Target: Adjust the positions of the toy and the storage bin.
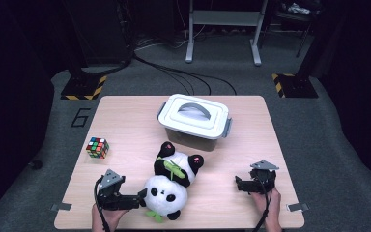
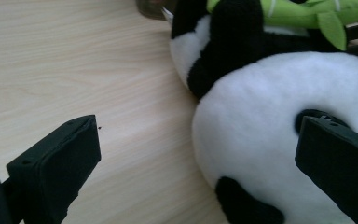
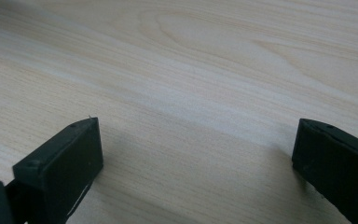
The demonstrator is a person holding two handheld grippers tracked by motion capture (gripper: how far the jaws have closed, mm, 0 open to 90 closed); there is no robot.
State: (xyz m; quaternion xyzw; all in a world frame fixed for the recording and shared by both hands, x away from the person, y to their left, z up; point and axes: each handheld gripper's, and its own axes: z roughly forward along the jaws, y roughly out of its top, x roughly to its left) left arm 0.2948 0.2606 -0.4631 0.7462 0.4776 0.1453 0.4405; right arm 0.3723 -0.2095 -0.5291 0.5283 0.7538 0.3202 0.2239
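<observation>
Left tool point(image 1: 142, 198): jaws spread wide, holding nothing; it lies low on the desk point(image 1: 125, 125) with its tips against the head of the plush panda point(image 1: 171, 186). In the left gripper view one jaw rests over the white head point(image 2: 270, 121) and the other over bare wood, so the opening likely straddles the head's edge ready for a pinch.
Right tool point(image 1: 244, 185): jaws wide, empty, over bare desk point(image 3: 191, 70) near the front right corner, well apart from the toy; judged to be waiting in reserve.
Plush panda: lies on its back at front centre, head toward the person, a green bamboo sprig point(image 1: 172, 167) across its chest; just in front of the box.
Storage box point(image 1: 194, 121): lid on, handle flat, behind the panda; a plausible destination, still closed.
Puzzle cube point(image 1: 97, 147): stands alone at the left, apart from both tools.
Count: two tools, one panda, one box, one cube, one desk.
</observation>
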